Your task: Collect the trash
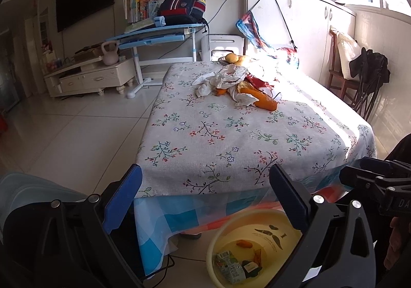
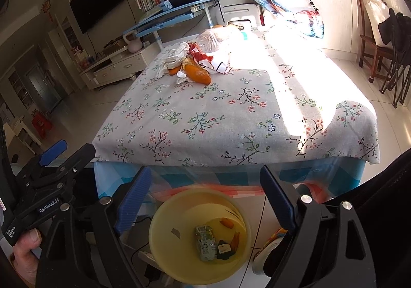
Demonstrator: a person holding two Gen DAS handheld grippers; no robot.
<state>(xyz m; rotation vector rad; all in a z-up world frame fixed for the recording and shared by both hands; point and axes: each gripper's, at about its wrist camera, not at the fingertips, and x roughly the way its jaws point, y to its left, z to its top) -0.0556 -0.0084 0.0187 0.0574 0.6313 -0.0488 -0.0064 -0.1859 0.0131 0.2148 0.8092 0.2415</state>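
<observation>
The table (image 1: 231,139) before me carries a floral cloth over a blue checked under-cloth. Sunlight washes out its far right portion.

On the floor at the table's near edge stands my yellow bin (image 2: 179,244). It contains a crushed green drink carton (image 2: 205,244), two orange peel pieces and a small dark wrapper.

The trash pile (image 1: 236,82) lies at the far end of the table, well apart from both my grippers. It comprises crumpled white paper (image 1: 226,77), a large orange peel (image 1: 267,100), a red-and-white wrapper (image 2: 203,55) and a clear plastic bottle (image 2: 218,40) lying on its side. A dish of fruit (image 1: 232,58) sits just behind the pile.

My left gripper (image 1: 205,198) hangs at the near table edge, jaws apart, nothing between them. My right gripper (image 2: 205,200) hangs above the bin, jaws wide apart, nothing between them.

Legible writing: the left gripper's body, seen from the right wrist view, reads "GenRobot.AI". The carton print is too small to read.
</observation>
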